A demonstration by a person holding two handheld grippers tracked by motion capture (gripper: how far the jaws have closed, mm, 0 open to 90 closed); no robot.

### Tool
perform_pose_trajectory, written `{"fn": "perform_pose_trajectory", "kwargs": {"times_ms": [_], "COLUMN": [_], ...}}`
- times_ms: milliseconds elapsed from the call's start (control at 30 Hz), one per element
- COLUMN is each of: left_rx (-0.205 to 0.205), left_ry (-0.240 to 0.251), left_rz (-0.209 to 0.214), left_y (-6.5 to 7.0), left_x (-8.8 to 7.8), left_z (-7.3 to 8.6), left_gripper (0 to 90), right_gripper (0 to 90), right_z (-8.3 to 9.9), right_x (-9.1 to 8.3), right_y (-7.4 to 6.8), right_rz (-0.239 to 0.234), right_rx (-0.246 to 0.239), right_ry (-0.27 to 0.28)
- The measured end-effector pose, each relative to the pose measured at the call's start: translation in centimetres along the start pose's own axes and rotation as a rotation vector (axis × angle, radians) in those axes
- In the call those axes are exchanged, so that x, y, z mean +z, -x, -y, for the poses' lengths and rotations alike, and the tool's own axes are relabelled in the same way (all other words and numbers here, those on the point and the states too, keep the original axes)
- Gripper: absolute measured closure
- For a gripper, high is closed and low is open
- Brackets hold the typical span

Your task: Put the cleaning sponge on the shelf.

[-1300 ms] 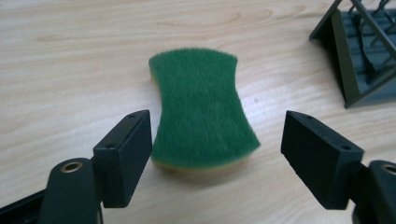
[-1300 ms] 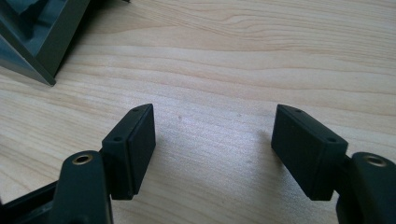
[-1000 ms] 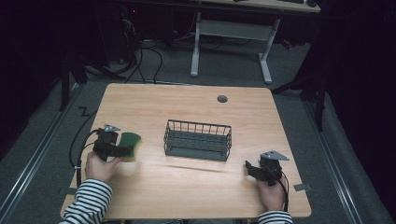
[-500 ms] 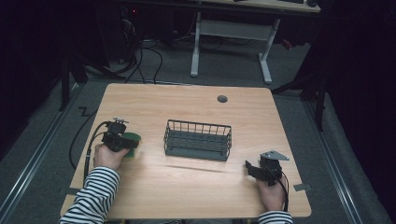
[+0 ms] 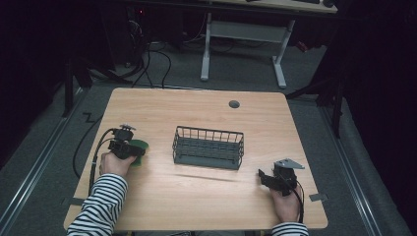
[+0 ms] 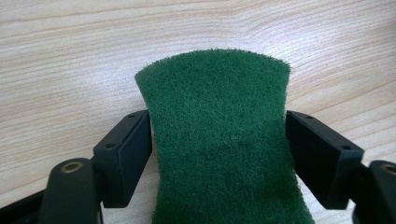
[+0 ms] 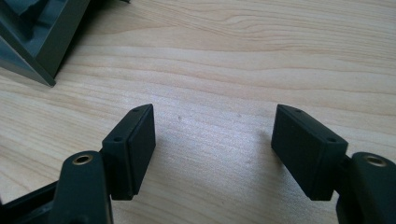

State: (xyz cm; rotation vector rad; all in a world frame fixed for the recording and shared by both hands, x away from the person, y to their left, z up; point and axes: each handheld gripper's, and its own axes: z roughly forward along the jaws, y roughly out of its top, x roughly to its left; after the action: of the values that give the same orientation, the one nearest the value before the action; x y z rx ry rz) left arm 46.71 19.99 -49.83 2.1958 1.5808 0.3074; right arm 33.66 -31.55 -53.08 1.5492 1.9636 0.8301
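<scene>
A dark green scouring pad (image 6: 219,144) lies on the wooden table (image 5: 196,201) at its left side, also seen from above as the pad (image 5: 140,146). My left gripper (image 5: 132,148) reaches over it from the left. Its jaws have just been closing, and both pads (image 6: 133,149) now press the scouring pad's sides, which bow inward between them. My right gripper (image 5: 264,177) rests low over the table near the front right, open, with bare wood between its fingers (image 7: 135,144).
A dark wire basket (image 5: 208,147) stands in the middle of the table, and its corner (image 7: 32,37) lies ahead and to the left of my right gripper. A round cable hole (image 5: 234,104) sits at the far edge. Cables trail off the left side.
My left gripper has slid a little right and forward, lower over the scouring pad, which now sits between its jaws. The right hand has stayed still.
</scene>
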Motion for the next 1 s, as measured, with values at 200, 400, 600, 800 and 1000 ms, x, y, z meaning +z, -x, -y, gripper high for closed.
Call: {"fn": "perform_pose_trajectory", "kwargs": {"times_ms": [200, 400, 600, 800, 1000], "left_rx": [0.003, 0.005, 0.006, 0.008, 0.007], "left_ry": [0.0, -0.001, -0.002, 0.017, 0.042], "left_rz": [-0.001, 0.001, 0.006, 0.01, 0.041], "left_y": [0.0, 0.1, 0.1, -0.1, 0.0], "left_x": [0.0, 0.1, 0.0, -0.5, -1.4], "left_z": [0.0, 0.0, 0.0, 0.1, 0.2], "left_gripper": [25.7, 26.5, 29.3, 30.1, 30.3], "right_gripper": [30.5, 30.5, 30.5, 30.4, 30.4], "right_z": [0.0, 0.0, 0.0, 0.0, 0.0], "right_x": [0.0, 0.0, 0.0, 0.0, 0.0], "right_y": [0.0, 0.0, 0.0, 0.0, 0.0], "right_rz": [0.0, 0.0, -0.001, -0.001, -0.001], "right_rx": [-0.002, 0.001, -0.001, 0.0, -0.001], "right_ry": [0.0, 0.0, 0.0, 0.0, 0.0]}}
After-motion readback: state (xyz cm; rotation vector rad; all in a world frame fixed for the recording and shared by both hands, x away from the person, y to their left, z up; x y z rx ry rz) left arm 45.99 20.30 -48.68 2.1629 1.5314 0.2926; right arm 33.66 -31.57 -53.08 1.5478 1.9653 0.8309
